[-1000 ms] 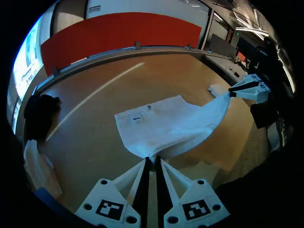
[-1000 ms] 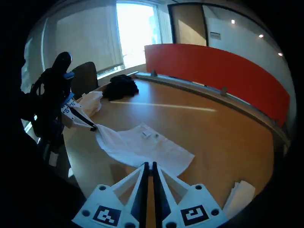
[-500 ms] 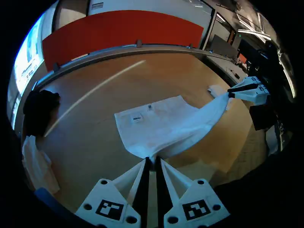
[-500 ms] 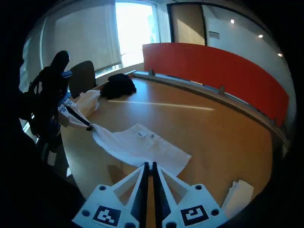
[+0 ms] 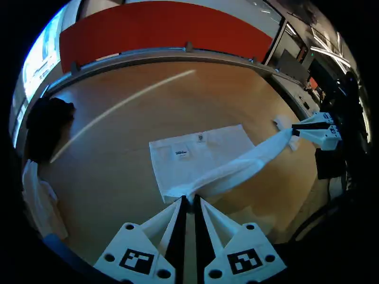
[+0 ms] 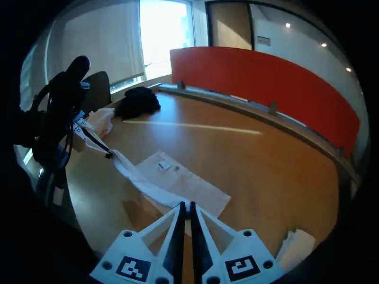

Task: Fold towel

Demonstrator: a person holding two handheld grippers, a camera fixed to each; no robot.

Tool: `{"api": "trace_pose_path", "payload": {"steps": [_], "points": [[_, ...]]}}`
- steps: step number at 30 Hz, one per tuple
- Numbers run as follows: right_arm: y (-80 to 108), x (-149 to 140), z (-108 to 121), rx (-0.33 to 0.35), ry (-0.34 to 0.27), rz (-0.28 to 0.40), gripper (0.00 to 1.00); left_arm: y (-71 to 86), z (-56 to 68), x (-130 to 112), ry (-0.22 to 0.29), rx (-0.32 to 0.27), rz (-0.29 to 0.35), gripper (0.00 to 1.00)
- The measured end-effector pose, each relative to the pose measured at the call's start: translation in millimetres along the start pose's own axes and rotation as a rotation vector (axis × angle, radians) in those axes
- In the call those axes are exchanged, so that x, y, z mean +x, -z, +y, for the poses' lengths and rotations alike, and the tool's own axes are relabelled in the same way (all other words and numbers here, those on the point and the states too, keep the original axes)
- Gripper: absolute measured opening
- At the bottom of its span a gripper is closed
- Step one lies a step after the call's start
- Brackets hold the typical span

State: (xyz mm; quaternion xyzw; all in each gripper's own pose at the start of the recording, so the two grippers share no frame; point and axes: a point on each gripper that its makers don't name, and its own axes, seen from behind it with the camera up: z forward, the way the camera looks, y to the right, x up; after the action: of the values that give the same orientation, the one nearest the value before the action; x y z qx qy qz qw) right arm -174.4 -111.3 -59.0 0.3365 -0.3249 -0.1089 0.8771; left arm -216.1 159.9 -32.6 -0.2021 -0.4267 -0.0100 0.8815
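The corner of the towel [image 5: 203, 156] held by the left gripper [image 5: 189, 199] slips out of sight between its closed fingers. In the right gripper view the other corner vanishes the same way inside the right gripper [image 6: 185, 204]. Two small labels [image 5: 180, 152] on the towel are too small to make out. The person [image 6: 49, 118] is a dark shape, with details lost in shadow. A white cloth [image 5: 40, 201] and a pale folded stack [image 6: 296, 244] are each cut off at the picture's edge.
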Motion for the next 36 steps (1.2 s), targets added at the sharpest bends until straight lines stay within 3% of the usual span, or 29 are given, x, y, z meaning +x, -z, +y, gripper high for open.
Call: {"api": "trace_pose_path", "payload": {"steps": [11,18,29,36], "points": [[-35.0,-5.2,17.5,-0.009,-0.008,-0.023,0.07,-37.3,-22.0,10.4,-0.013,0.020,-0.027,0.11],[-48.4,-12.0,24.0,-0.008,-0.017,-0.042,0.07,-53.3,-28.5,10.0,-0.032,0.017,-0.046,0.12],[-75.8,-27.6,41.1,-0.028,-0.038,-0.071,0.07,-87.0,-46.1,16.0,-0.041,0.047,-0.040,0.20],[-88.7,-31.3,49.7,-0.057,-0.052,-0.073,0.08,-99.7,-55.9,23.4,-0.031,0.077,-0.018,0.24]]}}
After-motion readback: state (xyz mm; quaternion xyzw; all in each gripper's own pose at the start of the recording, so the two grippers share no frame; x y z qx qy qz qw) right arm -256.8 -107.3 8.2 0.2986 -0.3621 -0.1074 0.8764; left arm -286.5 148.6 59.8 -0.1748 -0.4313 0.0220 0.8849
